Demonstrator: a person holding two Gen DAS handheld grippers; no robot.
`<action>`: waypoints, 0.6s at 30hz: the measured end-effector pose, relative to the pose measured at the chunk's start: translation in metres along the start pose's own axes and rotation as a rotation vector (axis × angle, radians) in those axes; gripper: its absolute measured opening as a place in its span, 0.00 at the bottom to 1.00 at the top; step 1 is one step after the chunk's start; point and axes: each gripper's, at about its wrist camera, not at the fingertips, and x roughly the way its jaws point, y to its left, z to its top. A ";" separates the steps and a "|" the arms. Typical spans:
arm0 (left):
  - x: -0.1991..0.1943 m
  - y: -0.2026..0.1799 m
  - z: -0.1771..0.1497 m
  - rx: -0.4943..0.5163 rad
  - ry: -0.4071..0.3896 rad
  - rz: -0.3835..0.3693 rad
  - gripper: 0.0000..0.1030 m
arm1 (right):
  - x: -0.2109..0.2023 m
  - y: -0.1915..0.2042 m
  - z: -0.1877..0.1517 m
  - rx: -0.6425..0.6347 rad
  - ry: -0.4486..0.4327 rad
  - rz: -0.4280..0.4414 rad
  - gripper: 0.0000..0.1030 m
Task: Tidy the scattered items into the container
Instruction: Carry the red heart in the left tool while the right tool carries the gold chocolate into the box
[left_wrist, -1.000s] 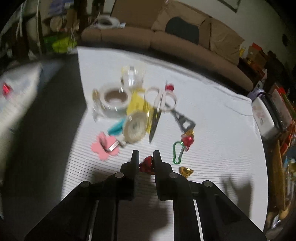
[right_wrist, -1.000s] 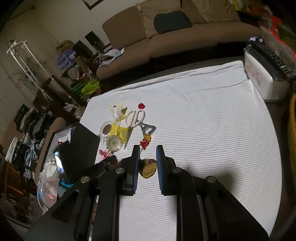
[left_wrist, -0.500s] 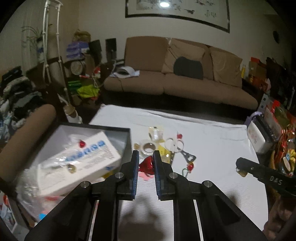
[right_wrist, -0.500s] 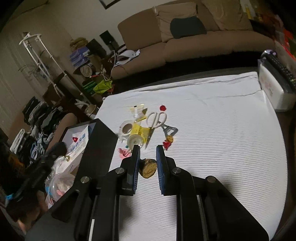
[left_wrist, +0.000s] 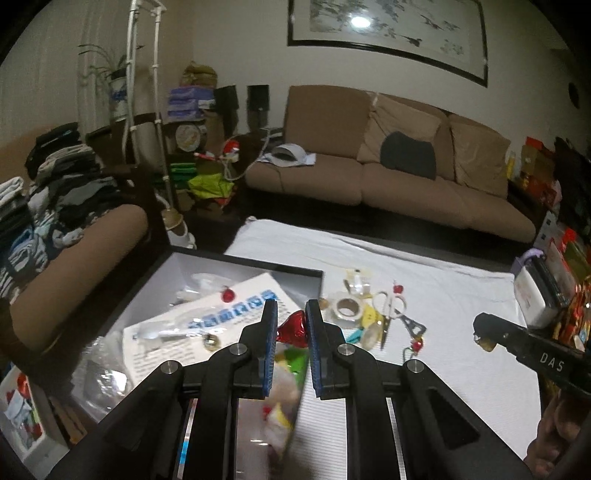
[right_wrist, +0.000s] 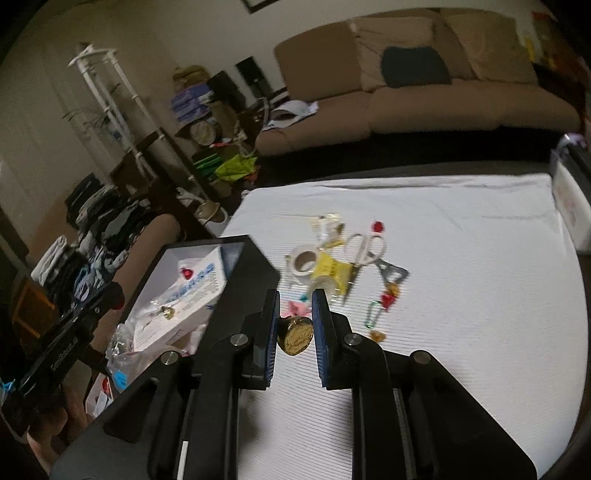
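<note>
A person holds a hand-held gripper in each hand over a table (right_wrist: 461, 332) covered with a white striped cloth. The left hand-held gripper (left_wrist: 290, 328) is clenched on a red foil sweet (left_wrist: 293, 328), raised above the near corner of a black box (left_wrist: 255, 264). The right hand-held gripper (right_wrist: 294, 325) is clenched on a gold foil sweet (right_wrist: 297, 336), raised above the cloth just beside the box (right_wrist: 255, 266).

The box stands open at the table's left edge. Inside lie a white packet (left_wrist: 207, 317) with blue print, clear plastic bags, a small red sweet (left_wrist: 229, 294) and a small gold one (left_wrist: 211, 341).

On the cloth beyond the box sits a loose cluster: a tape roll (right_wrist: 304, 260), a yellow packet (right_wrist: 328, 267), white-handled scissors (right_wrist: 364, 249), a green clip (right_wrist: 373, 314), a pink piece (right_wrist: 297, 306) and one more gold sweet (right_wrist: 377, 335) lying apart, nearest the right hand-held gripper.

A brown sofa (left_wrist: 406, 181) stands behind the table.
</note>
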 end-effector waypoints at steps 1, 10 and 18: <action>0.000 0.005 0.001 -0.011 -0.002 0.005 0.14 | 0.002 0.009 0.001 -0.019 0.003 0.005 0.16; -0.001 0.052 0.001 -0.098 -0.005 0.069 0.14 | 0.026 0.086 -0.006 -0.189 0.042 0.051 0.16; -0.002 0.093 -0.001 -0.140 0.003 0.146 0.14 | 0.048 0.130 -0.016 -0.251 0.080 0.111 0.16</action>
